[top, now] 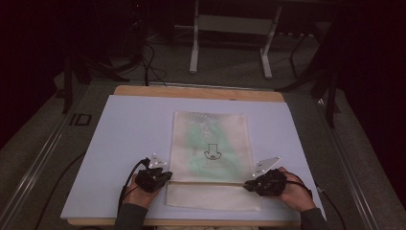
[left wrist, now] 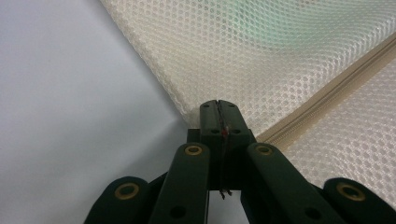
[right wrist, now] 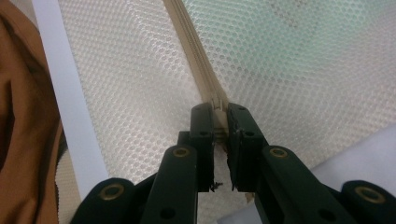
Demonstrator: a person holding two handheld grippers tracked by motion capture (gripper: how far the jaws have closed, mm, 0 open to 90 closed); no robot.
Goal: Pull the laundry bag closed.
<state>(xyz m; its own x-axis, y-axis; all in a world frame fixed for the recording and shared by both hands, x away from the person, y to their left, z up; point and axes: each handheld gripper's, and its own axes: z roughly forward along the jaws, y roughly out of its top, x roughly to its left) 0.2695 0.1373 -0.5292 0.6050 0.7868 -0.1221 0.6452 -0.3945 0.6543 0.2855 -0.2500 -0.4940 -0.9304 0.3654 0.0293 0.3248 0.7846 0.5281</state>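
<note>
A cream mesh bag (top: 210, 139) lies flat on a white board (top: 129, 143); something pale green with a small black drawing shows through the mesh. A zipper (top: 210, 182) runs across the bag near its front end. My left gripper (top: 167, 176) sits at the zipper's left end. In the left gripper view it (left wrist: 218, 106) is shut on the bag's edge (left wrist: 196, 109), beside the zipper (left wrist: 327, 88). My right gripper (top: 248, 184) sits at the zipper's right end. In the right gripper view it (right wrist: 218, 109) is shut on the zipper pull (right wrist: 218, 101), and the zipper tape (right wrist: 191, 42) runs away from it.
The white board rests on a wooden table (top: 191, 91), and its front edge lies close behind both hands. Brown cloth (right wrist: 18, 116) shows at the left of the right gripper view. A white metal stand (top: 194, 48) and cables are on the floor beyond the table.
</note>
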